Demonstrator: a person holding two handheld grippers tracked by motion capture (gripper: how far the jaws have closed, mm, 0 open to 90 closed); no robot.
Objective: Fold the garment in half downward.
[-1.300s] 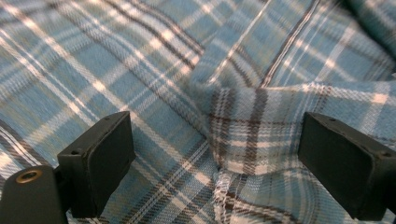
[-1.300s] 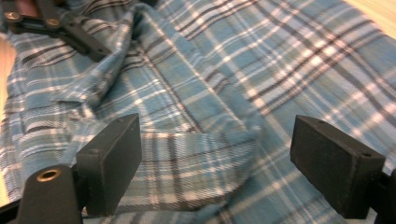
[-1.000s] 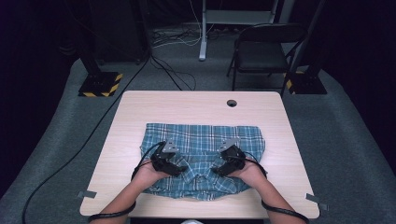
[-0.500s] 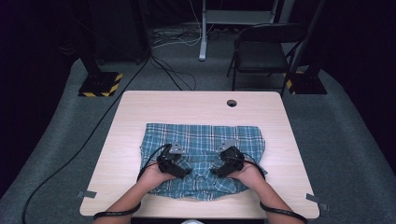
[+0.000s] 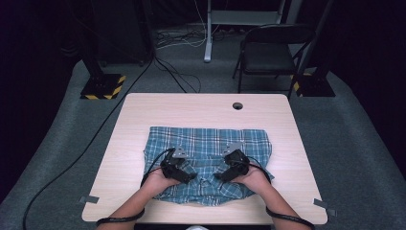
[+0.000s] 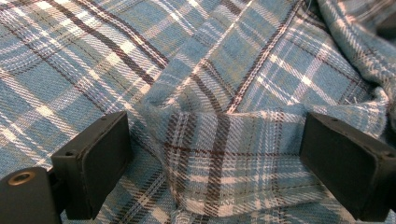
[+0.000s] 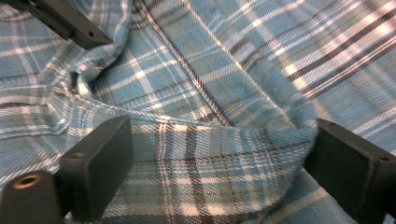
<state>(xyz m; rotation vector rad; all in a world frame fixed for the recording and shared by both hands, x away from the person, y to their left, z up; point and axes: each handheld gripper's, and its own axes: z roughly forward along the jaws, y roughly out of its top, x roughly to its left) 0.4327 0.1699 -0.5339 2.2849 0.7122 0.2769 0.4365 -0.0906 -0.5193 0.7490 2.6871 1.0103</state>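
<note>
Plaid shirt [image 5: 206, 143] on pale wooden table [image 5: 143, 120]

shirt [image 5: 207, 143] on table [image 5: 143, 115], chair [image 5: 273, 48] behind

Bench [image 5: 206, 112] evenly lit from above; surroundings beyond bench dark, near black. High view soft, low detail. Gripper views bright, plaid shirt [image 6: 224, 93] weave sharp at centre; near jaws slightly blurred. No glare.
</note>
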